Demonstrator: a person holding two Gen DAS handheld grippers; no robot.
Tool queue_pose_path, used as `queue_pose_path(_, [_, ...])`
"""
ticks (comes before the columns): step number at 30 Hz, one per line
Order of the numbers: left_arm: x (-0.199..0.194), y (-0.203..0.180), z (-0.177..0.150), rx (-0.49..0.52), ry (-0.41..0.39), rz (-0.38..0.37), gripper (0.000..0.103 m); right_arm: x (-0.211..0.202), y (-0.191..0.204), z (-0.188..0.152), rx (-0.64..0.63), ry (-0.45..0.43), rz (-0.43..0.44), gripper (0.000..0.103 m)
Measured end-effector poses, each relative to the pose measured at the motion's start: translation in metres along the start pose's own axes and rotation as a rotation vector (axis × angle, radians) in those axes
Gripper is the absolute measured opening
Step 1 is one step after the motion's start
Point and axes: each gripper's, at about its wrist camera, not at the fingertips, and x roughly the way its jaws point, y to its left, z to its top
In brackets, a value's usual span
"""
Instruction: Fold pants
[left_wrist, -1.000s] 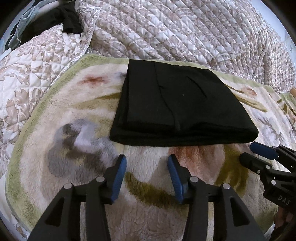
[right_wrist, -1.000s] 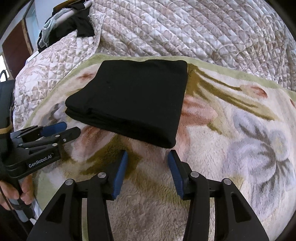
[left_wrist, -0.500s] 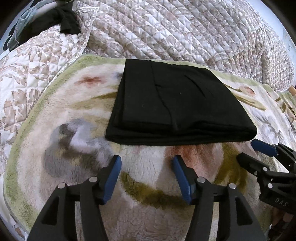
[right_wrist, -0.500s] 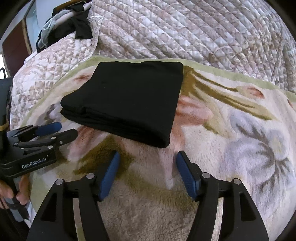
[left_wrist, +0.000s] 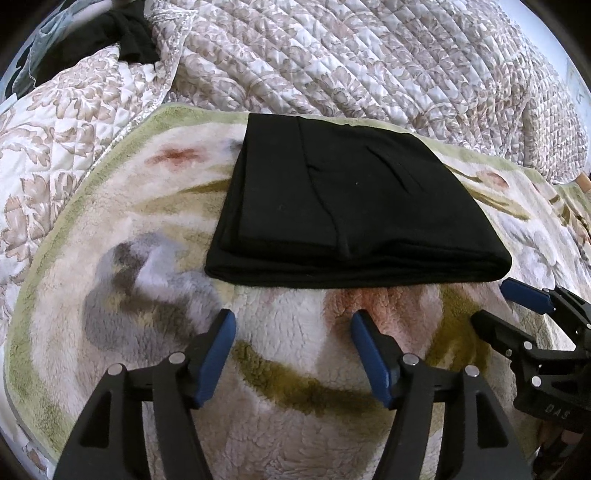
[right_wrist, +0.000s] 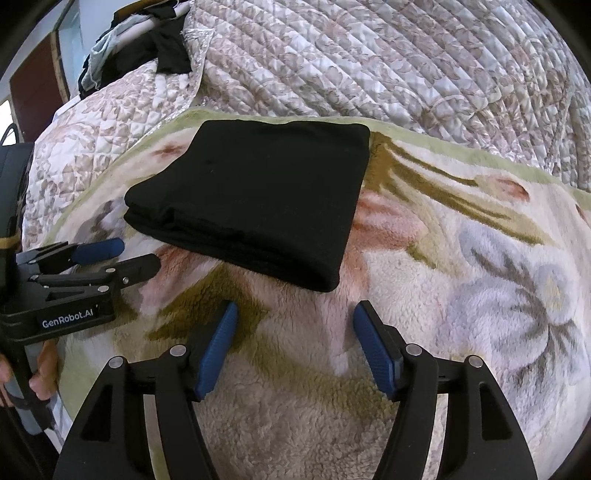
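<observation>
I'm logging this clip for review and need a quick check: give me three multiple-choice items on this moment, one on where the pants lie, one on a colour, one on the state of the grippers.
1. Where do the pants lie?
A. on the floral fleece blanket
B. hanging from a gripper
C. on the bare floor

2. What colour are the gripper pads?
A. red
B. blue
C. yellow

3. What is the state of the two grippers?
A. both shut on the pants
B. one open, one shut on the pants
C. both open, touching no cloth

Answers: 1 A, the folded black pants rest flat on the blanket, near the quilt. 2 B, the pads on both pairs of fingers are blue. 3 C, the left gripper and the right gripper show wide gaps with only blanket between the fingers, short of the pants' near edge.
</observation>
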Motion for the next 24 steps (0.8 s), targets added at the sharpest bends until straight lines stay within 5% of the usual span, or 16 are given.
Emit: queue_pose_path(24, [0.0008, -0.0002, 0.0008, 0.005, 0.003, 0.005, 0.069, -0.0007, -0.0011, -0.0018, 0.0, -0.018, 0.012, 0.068])
